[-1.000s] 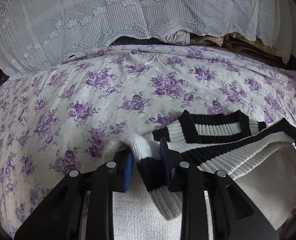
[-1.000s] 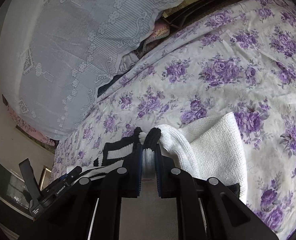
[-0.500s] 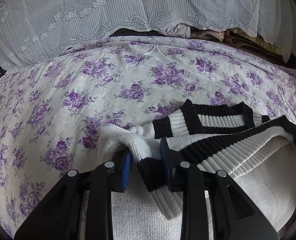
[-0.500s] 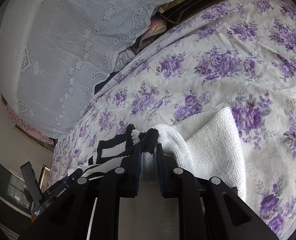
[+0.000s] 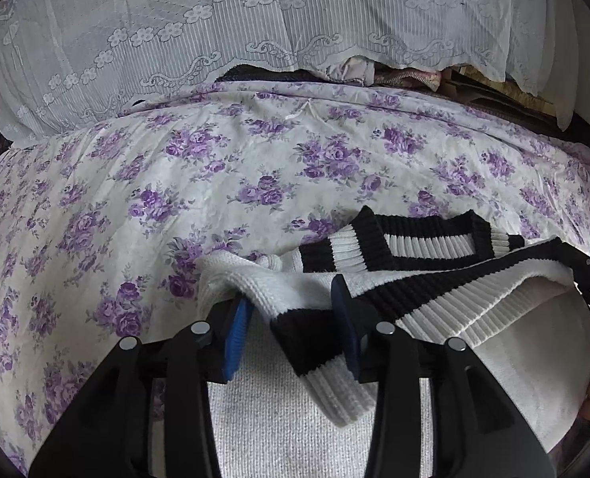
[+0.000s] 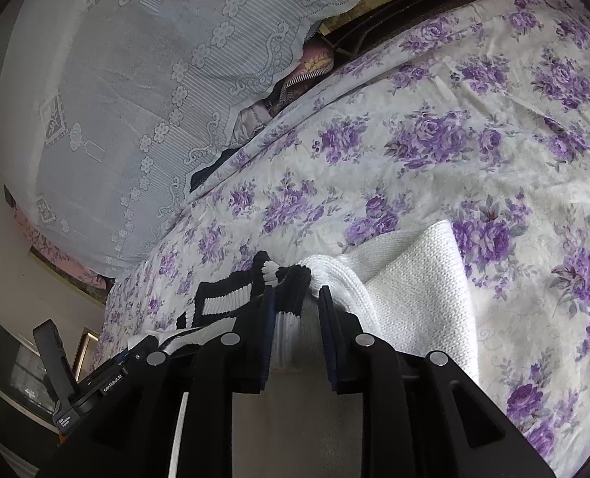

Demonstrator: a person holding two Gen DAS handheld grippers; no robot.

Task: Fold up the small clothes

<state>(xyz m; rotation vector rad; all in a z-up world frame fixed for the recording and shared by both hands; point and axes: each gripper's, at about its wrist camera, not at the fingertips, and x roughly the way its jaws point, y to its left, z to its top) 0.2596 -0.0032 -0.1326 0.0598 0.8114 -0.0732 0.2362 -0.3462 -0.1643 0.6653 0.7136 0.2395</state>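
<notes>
Lying on floral bedspread: white knit sweater, black-striped trim. Left gripper jaws just opened, parted; striped cuff draped between, apparently unpinched. Right gripper jaws just widened slightly; sweater edge seen between pads, grip cannot be told.

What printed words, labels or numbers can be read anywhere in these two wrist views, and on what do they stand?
"GenRobot.AI": small white lettering on the black body of the left gripper, seen in the right wrist view.
A second line of small white print on that device's lower edge: too small to read.
White knit sweater with black stripes, purple floral bedsheet, white lace curtain: no text visible.
</notes>
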